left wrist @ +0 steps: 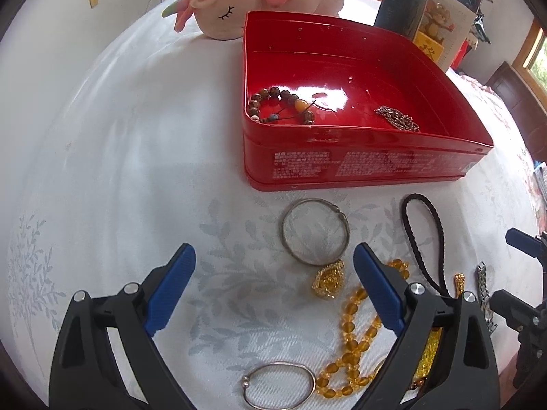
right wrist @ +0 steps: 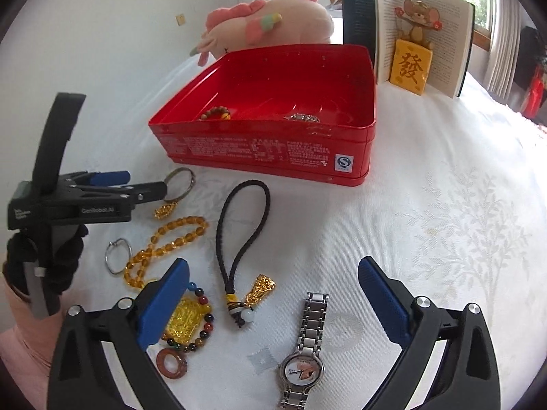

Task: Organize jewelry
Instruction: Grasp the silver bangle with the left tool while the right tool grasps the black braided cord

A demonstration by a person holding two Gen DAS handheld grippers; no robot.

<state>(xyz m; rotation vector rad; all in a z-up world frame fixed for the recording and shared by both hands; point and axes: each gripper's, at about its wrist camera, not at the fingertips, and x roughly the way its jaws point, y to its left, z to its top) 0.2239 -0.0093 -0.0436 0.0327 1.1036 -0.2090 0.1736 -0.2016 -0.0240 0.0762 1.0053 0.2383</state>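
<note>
A red tin (left wrist: 342,167) stands open, with a brown bead bracelet (left wrist: 273,102) and a silver chain (left wrist: 396,118) inside. My left gripper (left wrist: 273,253) is open and empty, just short of a silver bangle (left wrist: 314,235) and a gold pendant (left wrist: 328,282). An amber bead strand (left wrist: 352,335) and a small silver ring (left wrist: 278,387) lie under it. My right gripper (right wrist: 273,266) is open above a steel watch (right wrist: 307,352), holding nothing. A black braided cord (right wrist: 239,232) with a gold charm and a multicoloured bead bracelet (right wrist: 186,321) lie to its left.
A pink plush toy (left wrist: 239,3) and an upright open book (right wrist: 424,34) with a gold plaque (right wrist: 410,66) stand behind the tin. A red stone ring (right wrist: 171,360) lies near the right gripper's left finger. A white leaf-patterned cloth (right wrist: 461,205) covers the table.
</note>
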